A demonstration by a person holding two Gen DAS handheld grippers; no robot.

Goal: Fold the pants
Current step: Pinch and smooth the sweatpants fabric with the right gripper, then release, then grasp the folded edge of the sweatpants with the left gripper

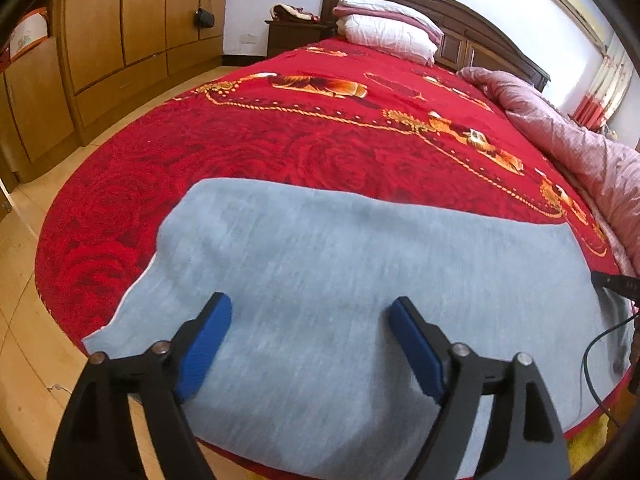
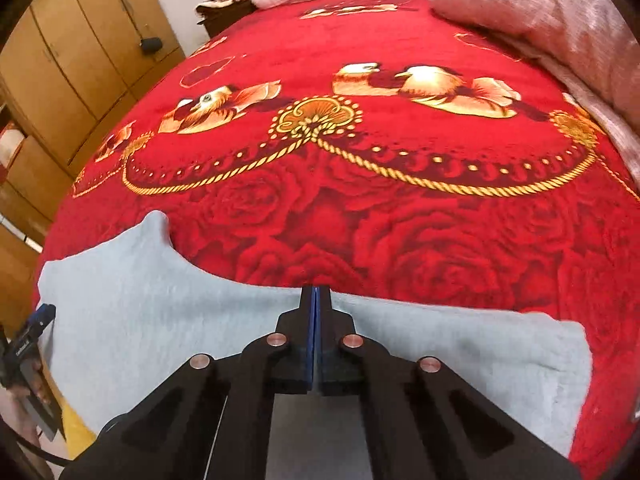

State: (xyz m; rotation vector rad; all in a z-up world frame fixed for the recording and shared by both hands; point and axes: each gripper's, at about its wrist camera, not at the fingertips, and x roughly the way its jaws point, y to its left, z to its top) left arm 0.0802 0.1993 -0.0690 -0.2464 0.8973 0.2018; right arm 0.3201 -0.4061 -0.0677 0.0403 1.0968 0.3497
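Observation:
Light grey-blue pants (image 1: pixel 340 248) lie flat across the near end of a bed, on a red blanket (image 1: pixel 280 140) with a rose and duck pattern. My left gripper (image 1: pixel 310 304) hovers over the pants' left part, its blue pads wide apart and nothing between them. In the right wrist view the pants (image 2: pixel 160 304) stretch left to right under my right gripper (image 2: pixel 315 292). Its blue pads are pressed together just above the pants' far edge, with no cloth visible between them. The tip of the right gripper (image 1: pixel 612 282) shows at the right edge of the left wrist view.
White and pink pillows (image 1: pixel 384 28) lie at the headboard. A bunched pink quilt (image 1: pixel 580 148) runs along the bed's right side. Wooden wardrobes (image 1: pixel 120 32) stand to the left across a strip of wooden floor (image 1: pixel 24 320). A black cable (image 1: pixel 592 360) hangs at the right.

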